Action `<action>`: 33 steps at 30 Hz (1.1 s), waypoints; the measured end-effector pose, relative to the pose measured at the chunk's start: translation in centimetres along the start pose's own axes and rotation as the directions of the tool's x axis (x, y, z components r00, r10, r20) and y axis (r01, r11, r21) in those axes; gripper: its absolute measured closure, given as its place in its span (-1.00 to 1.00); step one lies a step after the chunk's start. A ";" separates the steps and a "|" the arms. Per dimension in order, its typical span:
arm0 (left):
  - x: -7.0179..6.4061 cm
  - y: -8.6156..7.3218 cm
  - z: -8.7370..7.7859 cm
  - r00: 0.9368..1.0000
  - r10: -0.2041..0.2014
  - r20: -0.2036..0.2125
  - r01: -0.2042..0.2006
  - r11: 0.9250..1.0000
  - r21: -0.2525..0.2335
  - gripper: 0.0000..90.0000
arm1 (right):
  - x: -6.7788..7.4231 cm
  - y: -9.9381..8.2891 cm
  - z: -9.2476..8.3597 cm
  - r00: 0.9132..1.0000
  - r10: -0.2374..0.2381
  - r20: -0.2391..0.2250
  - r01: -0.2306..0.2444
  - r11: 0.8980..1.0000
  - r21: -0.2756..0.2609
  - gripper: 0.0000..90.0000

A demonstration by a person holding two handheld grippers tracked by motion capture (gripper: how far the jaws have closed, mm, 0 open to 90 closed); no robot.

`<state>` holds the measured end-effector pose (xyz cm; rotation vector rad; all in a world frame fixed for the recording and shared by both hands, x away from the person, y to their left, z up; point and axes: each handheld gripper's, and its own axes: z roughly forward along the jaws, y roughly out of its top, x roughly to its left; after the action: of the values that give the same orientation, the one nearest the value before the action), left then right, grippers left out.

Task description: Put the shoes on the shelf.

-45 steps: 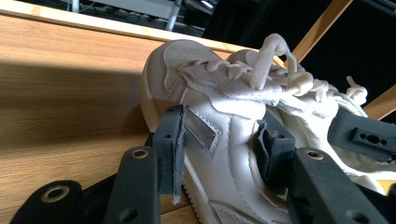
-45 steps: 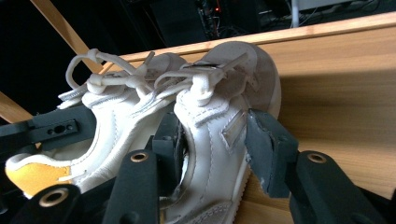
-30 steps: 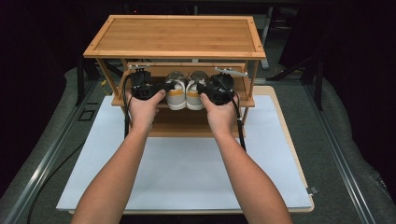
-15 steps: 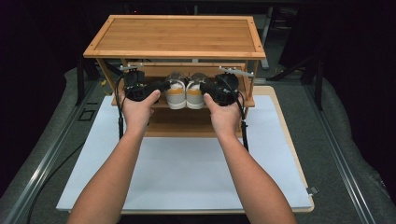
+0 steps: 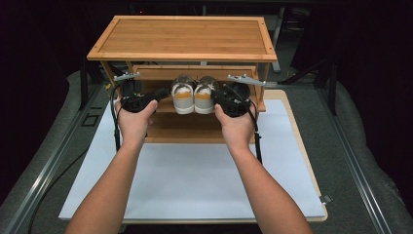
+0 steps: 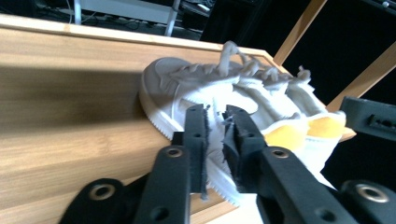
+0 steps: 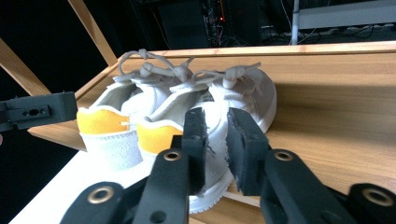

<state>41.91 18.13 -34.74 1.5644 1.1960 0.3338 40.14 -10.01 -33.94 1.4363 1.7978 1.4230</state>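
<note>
pair of white sneakers with yellow heel tabs (image 5: 194, 95) sits side by side on the middle shelf of the bamboo shoe rack (image 5: 185, 39), heels facing the person, likely so each can be taken from its outer side. left gripper (image 6: 215, 140) has jaws nearly together, pinching the left shoe's side wall. right gripper (image 7: 219, 140) looks narrowly parted around the right shoe's side; firm clamp there can't be confirmed.
</note>
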 end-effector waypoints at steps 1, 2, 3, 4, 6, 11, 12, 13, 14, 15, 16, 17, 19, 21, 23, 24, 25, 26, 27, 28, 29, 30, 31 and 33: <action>0.2 -0.2 0.1 1.000 -0.002 0.003 0.002 1.000 0.008 0.83 | -0.1 -0.1 0.0 1.000 0.001 0.001 -0.001 1.000 0.001 0.75; 0.3 -0.3 0.1 1.000 -0.001 0.006 0.001 1.000 0.009 0.87 | -0.2 -0.2 0.0 1.000 0.001 -0.001 -0.001 1.000 0.001 0.78; 0.4 -0.5 0.2 1.000 -0.003 0.007 0.003 1.000 0.014 0.91 | -0.4 -0.5 0.0 1.000 0.004 -0.001 -0.004 1.000 0.005 0.81; 0.6 -0.7 0.3 1.000 -0.006 0.011 0.006 1.000 0.017 0.92 | -0.4 -0.6 0.0 1.000 0.006 -0.001 -0.006 1.000 0.004 0.82; 0.7 -0.9 0.5 1.000 -0.015 0.014 0.014 1.000 0.022 0.92 | -0.6 -0.8 0.1 1.000 0.009 0.006 -0.009 1.000 0.004 0.83; 0.9 -1.1 1.0 1.000 -0.011 -0.004 0.011 0.999 0.030 0.93 | -1.3 -1.2 0.8 1.000 0.021 0.019 -0.021 1.000 0.009 0.93; 1.0 -1.1 1.2 1.000 -0.015 -0.007 0.015 1.000 0.027 0.93 | -1.4 -1.2 0.9 0.999 0.027 0.019 -0.027 1.000 0.010 0.94; 1.1 -1.1 1.4 1.000 -0.017 -0.009 0.017 0.999 0.032 0.96 | -1.4 -1.3 1.3 0.999 0.028 0.023 -0.028 1.000 0.006 0.97; 1.1 -1.1 1.7 1.000 -0.024 -0.010 0.024 0.999 0.035 0.96 | -1.4 -1.3 1.3 0.999 0.028 0.023 -0.028 1.000 0.006 0.97; 1.1 -1.2 1.9 1.000 -0.025 -0.011 0.026 0.999 0.042 0.97 | -1.4 -1.3 1.4 0.999 0.028 0.028 -0.028 0.999 0.017 0.97; 1.2 -1.2 2.2 1.000 -0.018 -0.012 0.018 0.999 0.049 0.97 | -1.4 -1.4 1.6 0.999 0.031 0.029 -0.031 0.999 0.015 0.97; 1.2 -1.3 2.3 1.000 -0.015 -0.013 0.015 0.998 0.053 0.97 | -1.4 -1.4 1.8 0.999 0.035 0.031 -0.036 0.999 0.020 0.99; 1.1 -1.4 2.6 1.000 -0.014 -0.014 0.015 0.998 0.054 0.97 | -1.5 -1.5 2.0 0.998 0.046 0.035 -0.046 0.999 0.014 0.99; 0.9 -1.5 2.9 1.000 -0.013 -0.003 0.013 0.999 0.053 0.98 | -1.6 -1.5 2.1 0.998 0.050 0.029 -0.051 0.999 0.020 1.00; 0.7 -1.5 3.0 1.000 -0.005 -0.019 0.006 0.999 0.047 0.99 | -1.7 -1.5 2.2 0.998 0.049 0.032 -0.049 0.999 0.010 1.00; 0.6 -1.5 3.0 1.000 -0.002 -0.020 0.003 0.999 0.046 0.99 | -1.7 -1.5 2.2 0.998 0.051 0.029 -0.051 0.999 0.016 1.00; 0.7 -1.5 3.0 1.000 -0.006 -0.016 0.006 0.999 0.048 0.99 | -1.8 -1.5 2.3 0.998 0.054 0.029 -0.054 0.998 0.019 1.00; 0.7 -1.5 3.0 1.000 -0.010 -0.013 0.010 0.999 0.049 0.99 | -1.7 -1.5 2.3 0.998 0.055 0.036 -0.056 0.998 0.023 1.00; 0.8 -1.5 3.1 1.000 -0.011 -0.011 0.011 0.999 0.050 1.00 | -1.7 -1.5 2.4 0.998 0.049 0.038 -0.050 0.998 0.029 1.00; 0.8 -1.4 3.1 1.000 -0.011 -0.009 0.012 0.999 0.052 1.00 | -1.7 -1.5 2.4 0.998 0.049 0.038 -0.050 0.998 0.029 1.00; 0.8 -1.4 3.1 1.000 -0.008 -0.010 0.009 0.998 0.054 1.00 | -1.7 -1.6 2.5 0.998 0.049 0.038 -0.050 0.998 0.025 1.00; 0.8 -1.4 3.2 1.000 -0.010 -0.010 0.011 0.998 0.055 1.00 | -1.8 -1.6 2.6 0.998 0.051 0.028 -0.051 0.998 0.023 1.00; 0.8 -1.4 3.3 1.000 -0.012 -0.010 0.012 0.999 0.052 1.00 | -2.0 -1.6 2.7 0.998 0.061 0.018 -0.061 0.998 0.020 1.00; 0.7 -1.3 3.4 1.000 -0.001 -0.019 0.002 0.999 0.054 1.00 | -2.0 -1.6 2.7 0.998 0.062 0.018 -0.063 0.998 0.020 1.00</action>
<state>44.10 16.63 -37.35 1.6104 1.2296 0.3186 42.38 -10.47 -36.88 1.5232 1.7760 1.4214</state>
